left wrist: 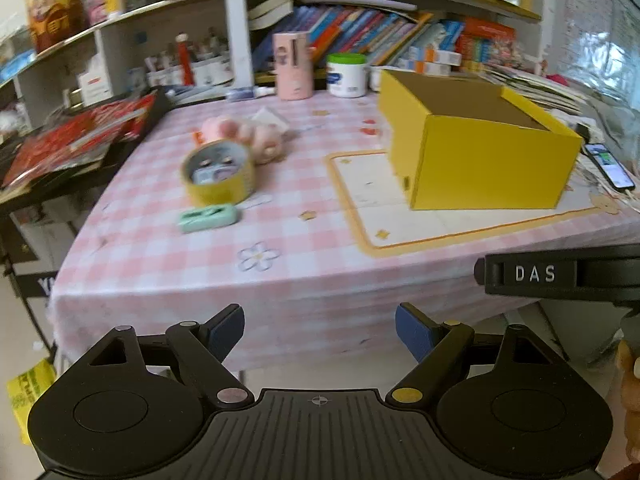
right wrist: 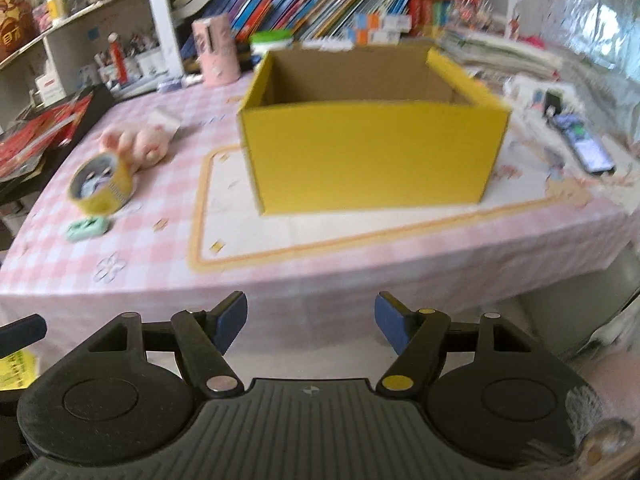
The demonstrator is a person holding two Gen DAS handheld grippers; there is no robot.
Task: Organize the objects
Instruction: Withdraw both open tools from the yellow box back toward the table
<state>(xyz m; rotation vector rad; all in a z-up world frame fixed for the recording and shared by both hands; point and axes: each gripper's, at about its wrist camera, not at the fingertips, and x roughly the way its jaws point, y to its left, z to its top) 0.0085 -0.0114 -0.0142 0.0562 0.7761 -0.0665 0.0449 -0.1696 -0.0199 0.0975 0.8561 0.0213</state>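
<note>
An open yellow cardboard box (left wrist: pixel 480 148) (right wrist: pixel 372 152) stands on a placemat on the pink checked table; it looks empty inside. Left of it lie a yellow tape roll (left wrist: pixel 218 172) (right wrist: pixel 100 186), a pink plush toy (left wrist: pixel 248 136) (right wrist: pixel 136 142) behind the roll, and a small mint-green case (left wrist: pixel 208 218) (right wrist: pixel 88 228) in front. My left gripper (left wrist: pixel 320 330) is open and empty, held off the table's front edge. My right gripper (right wrist: pixel 310 320) is open and empty, also in front of the table, facing the box.
A pink cylinder holder (left wrist: pixel 292 66) (right wrist: pixel 216 50) and a white jar with a green lid (left wrist: pixel 346 76) stand at the table's back. A phone (left wrist: pixel 610 166) (right wrist: pixel 586 146) lies right of the box. Shelves of books (right wrist: pixel 320 4) stand behind. Red packages (left wrist: pixel 80 136) sit at left.
</note>
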